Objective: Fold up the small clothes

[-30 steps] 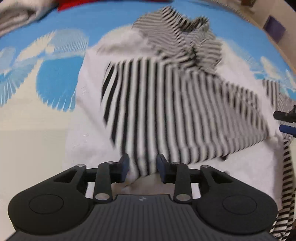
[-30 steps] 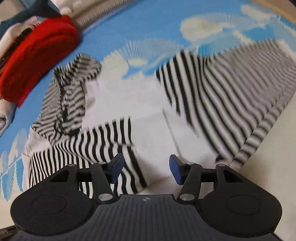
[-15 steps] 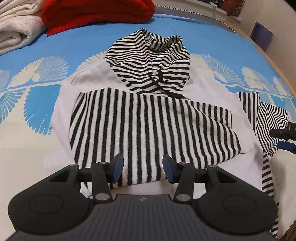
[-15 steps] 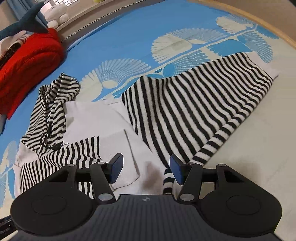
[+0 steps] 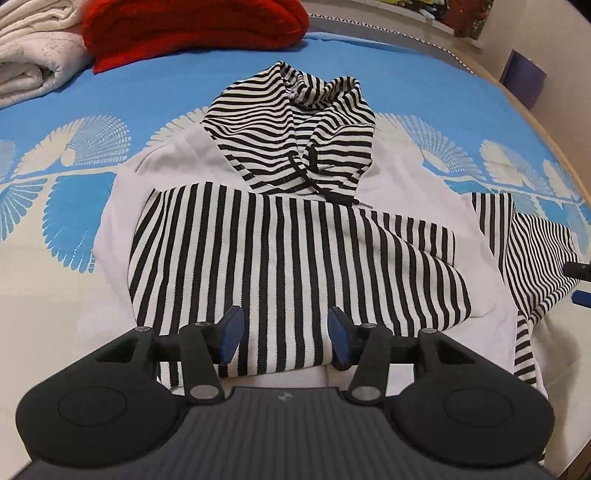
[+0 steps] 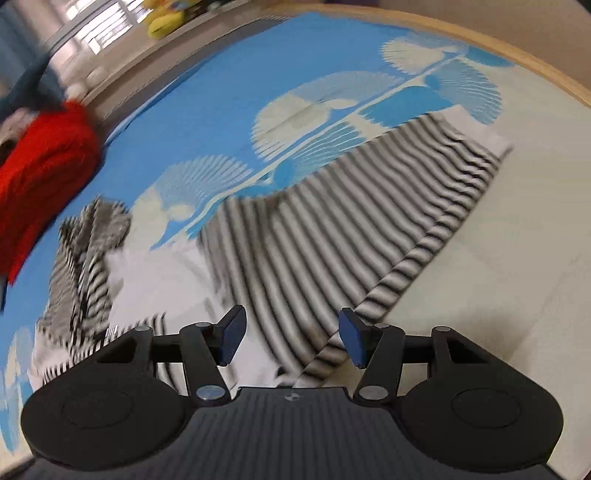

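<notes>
A small white hoodie with black-and-white striped hood and sleeves lies flat on the bed. One striped sleeve is folded across the chest. My left gripper is open and empty just above that sleeve's near edge. The other striped sleeve stretches out to the right, blurred in the right wrist view. My right gripper is open and empty over this sleeve's near end. Its fingertips show at the right edge of the left wrist view.
The bedsheet is blue and cream with fan patterns. A red knitted garment and a folded white blanket lie at the far end. A wooden bed edge runs along the right.
The left gripper has opened, released the striped sleeve across the chest and drawn back. The right gripper has swung right over the outstretched sleeve and is still moving.
</notes>
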### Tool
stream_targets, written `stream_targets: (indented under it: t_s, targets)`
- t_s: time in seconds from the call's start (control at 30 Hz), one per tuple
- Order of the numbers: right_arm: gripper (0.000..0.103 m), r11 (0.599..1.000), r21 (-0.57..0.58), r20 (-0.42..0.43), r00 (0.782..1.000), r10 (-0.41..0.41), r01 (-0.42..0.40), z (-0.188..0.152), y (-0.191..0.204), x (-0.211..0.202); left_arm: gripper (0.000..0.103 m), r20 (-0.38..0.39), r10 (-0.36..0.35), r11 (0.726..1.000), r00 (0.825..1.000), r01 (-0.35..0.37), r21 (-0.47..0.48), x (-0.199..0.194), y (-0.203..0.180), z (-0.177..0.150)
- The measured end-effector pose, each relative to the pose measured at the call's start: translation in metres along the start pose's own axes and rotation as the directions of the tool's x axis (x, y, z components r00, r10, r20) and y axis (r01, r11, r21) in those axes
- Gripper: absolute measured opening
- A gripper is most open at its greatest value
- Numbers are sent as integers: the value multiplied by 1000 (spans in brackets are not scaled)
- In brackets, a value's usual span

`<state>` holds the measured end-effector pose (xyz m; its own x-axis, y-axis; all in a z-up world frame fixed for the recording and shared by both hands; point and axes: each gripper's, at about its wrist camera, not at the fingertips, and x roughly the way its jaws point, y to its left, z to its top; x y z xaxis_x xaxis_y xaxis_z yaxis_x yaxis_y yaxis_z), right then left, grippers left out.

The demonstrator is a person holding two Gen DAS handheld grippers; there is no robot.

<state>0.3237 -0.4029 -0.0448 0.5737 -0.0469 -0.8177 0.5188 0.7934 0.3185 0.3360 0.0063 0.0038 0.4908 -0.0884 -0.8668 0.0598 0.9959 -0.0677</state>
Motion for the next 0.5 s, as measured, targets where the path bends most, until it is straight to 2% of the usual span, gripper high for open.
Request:
stream_targets:
  t_s: [0.23,0.27,0.33,0.4,0.5]
  targets:
    - [55,983,174,66,995,-75,63,28,-71,-2,55,-6,29,999,1000,-29,-31,2,8,3]
    - [53,978,201,74,994,-80,64,31,-82,-2,55,-6,34,999,999,-35,-31,2,9,4]
    - [37,962,266,84,992,-89,64,37,-108,0,55,8,45,999,999,-45,-23,2,9,4]
    - [32,947,319,105,991,-81,44,41,-129,3,54,38,67,998,997,-66,-13,2,8,3]
    - [34,923,382,143,984,-103,41,47,-156,6,55,81,95,995,992,-94,-17,1,8,3]
